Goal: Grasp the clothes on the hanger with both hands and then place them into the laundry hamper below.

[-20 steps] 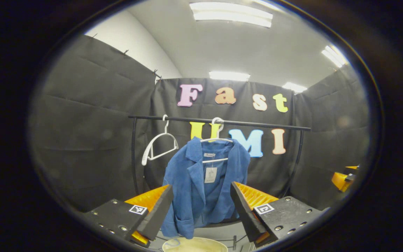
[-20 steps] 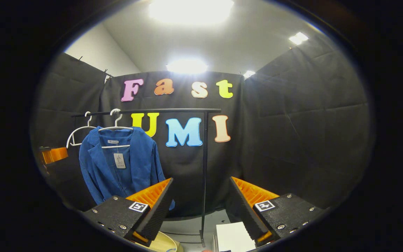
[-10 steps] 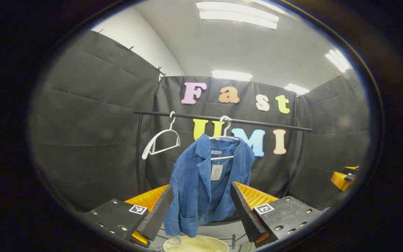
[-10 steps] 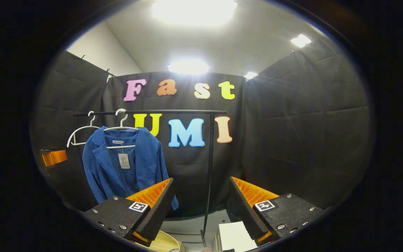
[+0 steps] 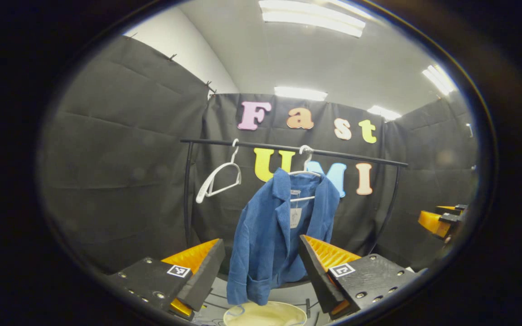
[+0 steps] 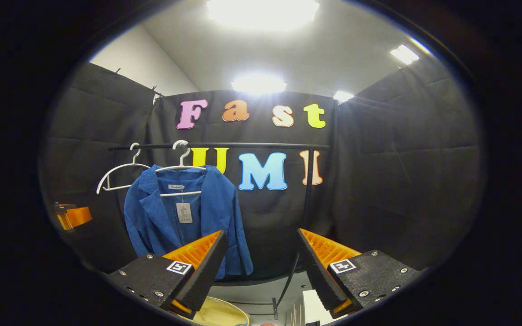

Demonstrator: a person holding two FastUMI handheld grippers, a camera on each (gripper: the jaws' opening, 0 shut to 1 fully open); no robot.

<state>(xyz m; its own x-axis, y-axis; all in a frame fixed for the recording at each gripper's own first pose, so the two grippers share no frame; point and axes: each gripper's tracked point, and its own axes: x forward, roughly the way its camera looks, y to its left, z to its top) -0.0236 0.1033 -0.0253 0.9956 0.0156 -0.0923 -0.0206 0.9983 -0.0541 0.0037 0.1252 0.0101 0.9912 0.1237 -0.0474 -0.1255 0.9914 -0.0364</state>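
A blue jacket (image 5: 279, 235) (image 6: 184, 222) with a paper tag hangs on a white hanger (image 5: 305, 174) (image 6: 180, 168) from a black rail (image 5: 297, 149) (image 6: 224, 146). Under it the pale rim of the laundry hamper (image 5: 265, 313) (image 6: 218, 312) shows. My left gripper (image 5: 261, 267) is open, still short of the jacket, which appears between its fingers. My right gripper (image 6: 261, 262) is open too, with the jacket behind its left finger and off to the left. In the left gripper view the right gripper (image 5: 440, 219) sits at the far right edge; in the right gripper view the left gripper (image 6: 73, 216) sits at the far left edge.
A second white hanger (image 5: 219, 181) (image 6: 118, 176) hangs bare on the rail, left of the jacket. The rack's black uprights (image 5: 187, 194) (image 6: 304, 213) stand at both ends. Something white and flat (image 6: 313, 305) lies low between my right gripper's fingers. Black cloth walls close the booth.
Both views have swung to the left, so the jacket and rack now sit further right in each. Both grippers stayed open.
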